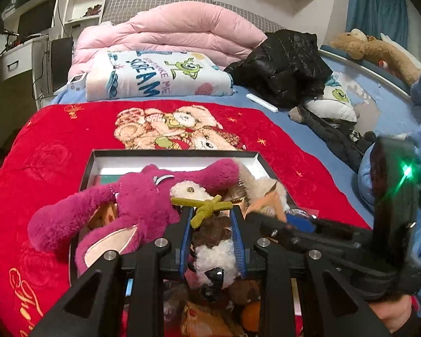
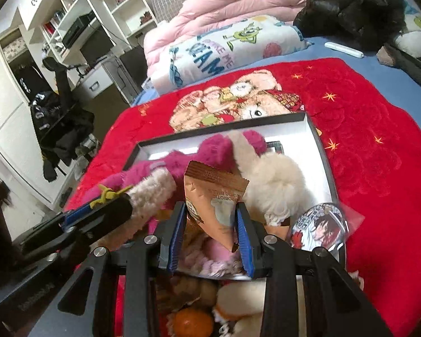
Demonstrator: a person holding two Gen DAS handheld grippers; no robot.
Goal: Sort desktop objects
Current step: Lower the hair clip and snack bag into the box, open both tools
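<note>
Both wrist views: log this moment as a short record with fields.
surface: red blanket on a bed
tray: grey tray, piled with toys
left gripper: shut on a brown-and-white plush
right gripper: shut on a snack packet
in tray: magenta plush, cream plush
by tray: round badge

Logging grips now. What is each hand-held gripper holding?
Left hand-held gripper: shut on brown-and-white plush toy.
Right hand-held gripper: shut on orange snack packet.
</note>
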